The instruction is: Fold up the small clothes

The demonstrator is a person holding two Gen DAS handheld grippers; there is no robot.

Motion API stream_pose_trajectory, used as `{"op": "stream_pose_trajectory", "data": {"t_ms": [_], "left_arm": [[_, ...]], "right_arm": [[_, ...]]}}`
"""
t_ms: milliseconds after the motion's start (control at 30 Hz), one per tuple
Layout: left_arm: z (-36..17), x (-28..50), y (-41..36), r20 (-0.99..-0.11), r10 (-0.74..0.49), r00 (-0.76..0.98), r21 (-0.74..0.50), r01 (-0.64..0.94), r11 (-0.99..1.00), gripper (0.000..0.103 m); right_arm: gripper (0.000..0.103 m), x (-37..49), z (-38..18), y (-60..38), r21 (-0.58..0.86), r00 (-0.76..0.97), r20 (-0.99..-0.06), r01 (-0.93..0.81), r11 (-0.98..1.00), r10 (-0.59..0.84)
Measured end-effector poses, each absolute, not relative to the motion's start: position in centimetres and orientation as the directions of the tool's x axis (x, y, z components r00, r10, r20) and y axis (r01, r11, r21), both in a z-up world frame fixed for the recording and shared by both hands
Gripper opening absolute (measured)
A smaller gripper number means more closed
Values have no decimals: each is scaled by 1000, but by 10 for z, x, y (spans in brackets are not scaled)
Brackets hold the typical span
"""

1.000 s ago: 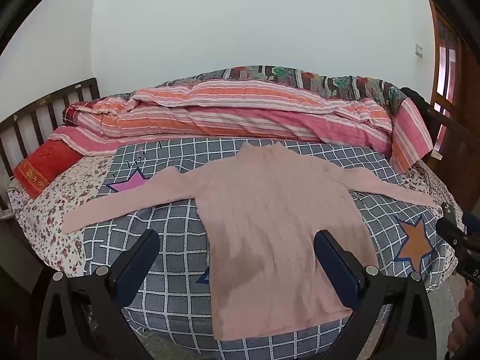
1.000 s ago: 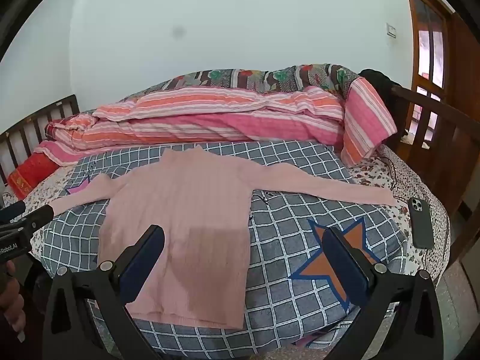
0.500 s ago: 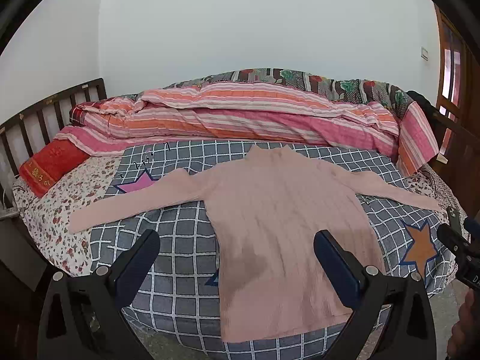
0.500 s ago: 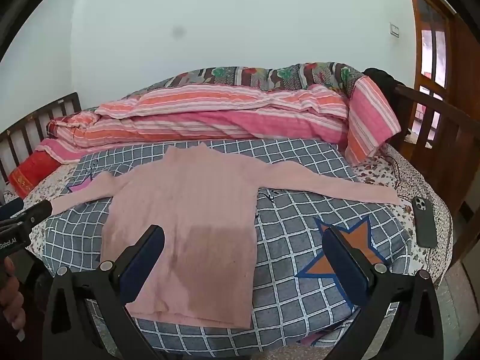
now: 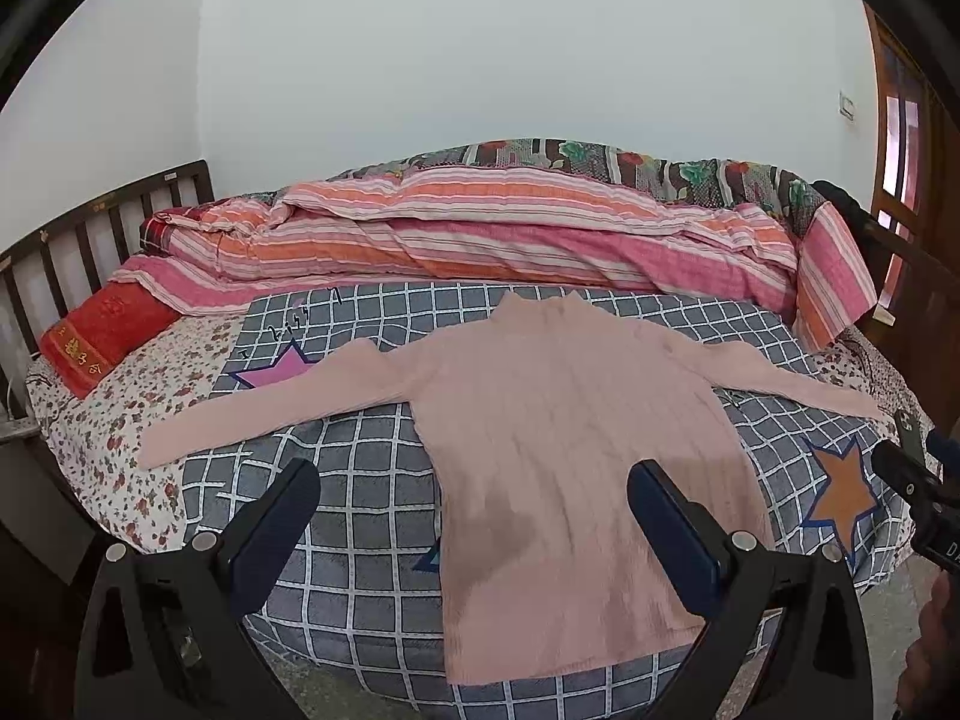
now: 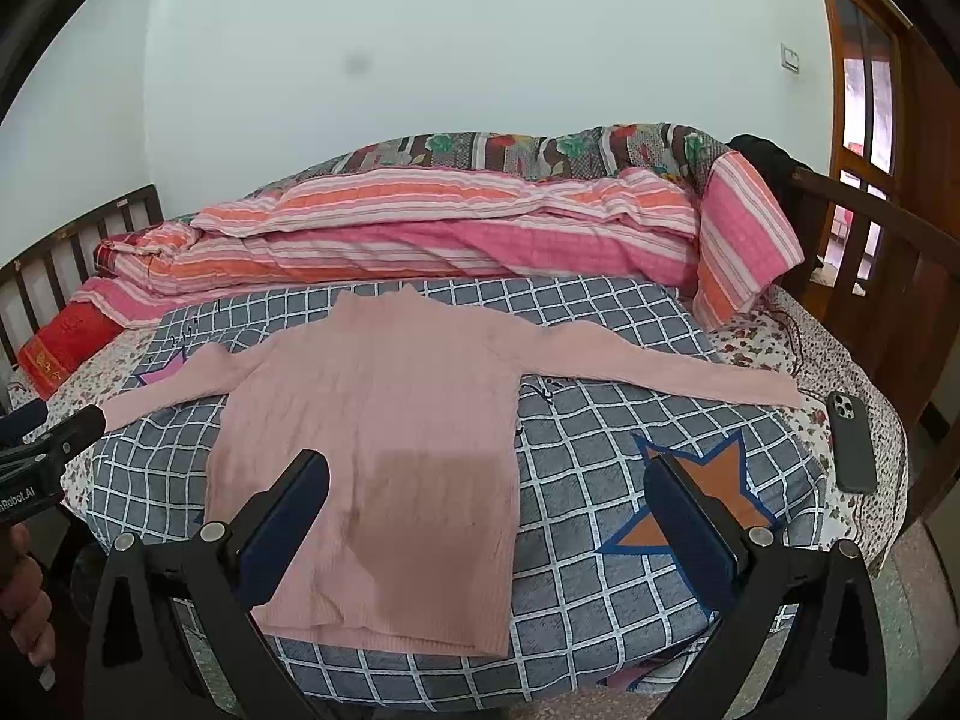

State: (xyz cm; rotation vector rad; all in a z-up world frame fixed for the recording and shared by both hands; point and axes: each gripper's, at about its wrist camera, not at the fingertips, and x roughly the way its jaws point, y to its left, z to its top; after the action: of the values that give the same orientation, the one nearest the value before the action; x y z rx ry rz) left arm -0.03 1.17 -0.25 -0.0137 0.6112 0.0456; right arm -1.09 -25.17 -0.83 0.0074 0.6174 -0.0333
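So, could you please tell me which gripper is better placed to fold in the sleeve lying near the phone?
Probably the right gripper: it is open, and that sleeve and the phone lie on its side; the left gripper faces the sweater's other half.

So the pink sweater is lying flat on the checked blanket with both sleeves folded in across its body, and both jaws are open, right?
Not quite. The pink sweater lies flat on the checked blanket, but both sleeves are spread straight out to the sides, as the right wrist view shows. Both jaws are open.

Striped quilt bunched along far bedside; red pillow by headboard; phone on floral sheet.
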Motion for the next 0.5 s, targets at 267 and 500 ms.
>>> {"op": "stream_pose_trajectory", "data": {"t_ms": [267,500], "left_arm": [[-3,1,12,-577,37,816,-2,-47,999,103],[-5,1,13,-578,34,815,-6,-46,999,103]], "right_arm": [[103,-12,-8,-253,2,816,-577,37,999,-30],[103,-11,-7,-252,1,816,-577,37,999,-29]]}}
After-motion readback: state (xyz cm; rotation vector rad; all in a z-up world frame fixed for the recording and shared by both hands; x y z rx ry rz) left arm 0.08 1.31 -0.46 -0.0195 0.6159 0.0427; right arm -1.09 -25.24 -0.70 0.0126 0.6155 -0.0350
